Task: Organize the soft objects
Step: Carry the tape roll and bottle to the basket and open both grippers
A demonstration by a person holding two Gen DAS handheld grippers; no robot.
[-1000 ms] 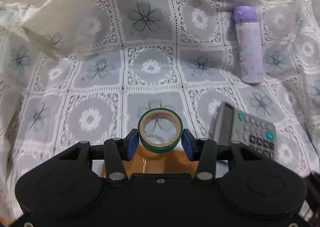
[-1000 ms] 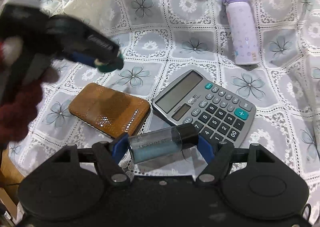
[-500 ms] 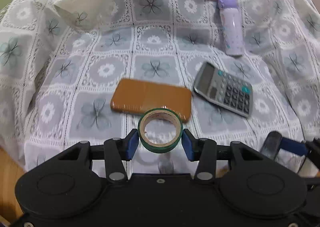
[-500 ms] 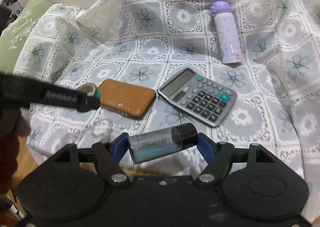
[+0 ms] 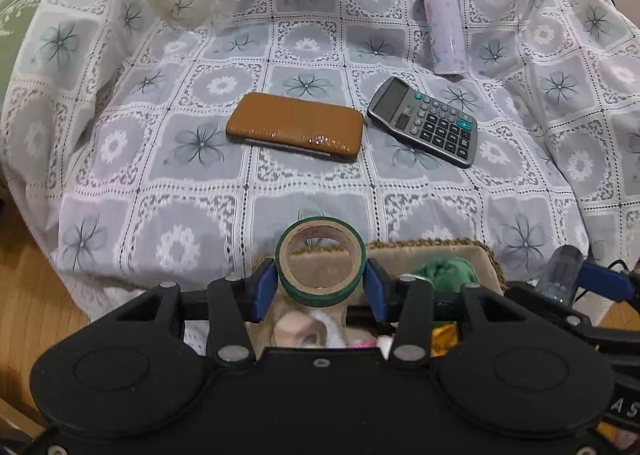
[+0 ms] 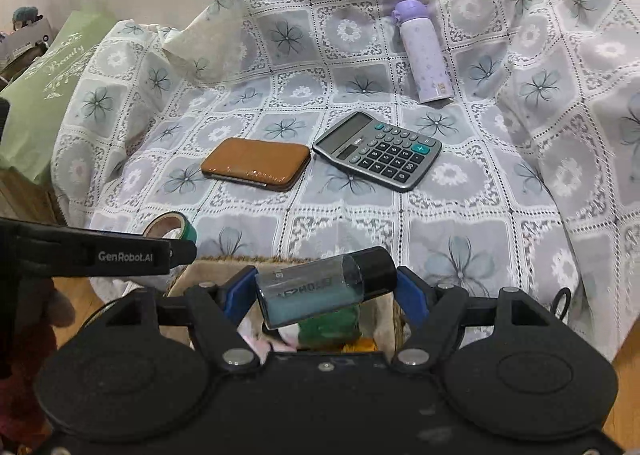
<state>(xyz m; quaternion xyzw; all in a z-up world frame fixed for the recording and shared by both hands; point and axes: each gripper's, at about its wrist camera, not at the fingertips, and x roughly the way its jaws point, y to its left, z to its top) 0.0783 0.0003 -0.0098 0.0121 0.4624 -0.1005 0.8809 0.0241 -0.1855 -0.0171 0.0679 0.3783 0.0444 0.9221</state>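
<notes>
My left gripper (image 5: 321, 287) is shut on a green tape roll (image 5: 321, 269), held upright over a woven basket (image 5: 432, 249) in front of the covered seat. The tape roll also shows in the right wrist view (image 6: 170, 225). My right gripper (image 6: 320, 289) is shut on a small clear bottle with a black cap (image 6: 320, 287), lying crosswise over the same basket (image 6: 208, 265). That bottle shows at the right edge of the left wrist view (image 5: 560, 275). The basket holds soft things, among them a green cloth (image 5: 444, 273).
On the lace floral cover (image 5: 200, 195) lie a brown wallet (image 5: 296, 127), a grey calculator (image 5: 424, 121) and a lilac flask (image 5: 442, 25). A green cushion (image 6: 44, 95) sits at the left. Wooden floor (image 5: 36, 303) shows beside the basket.
Both grippers have pulled back from the cover with their loads. The wallet and calculator look farther away, and the basket has come into view under both grippers.
</notes>
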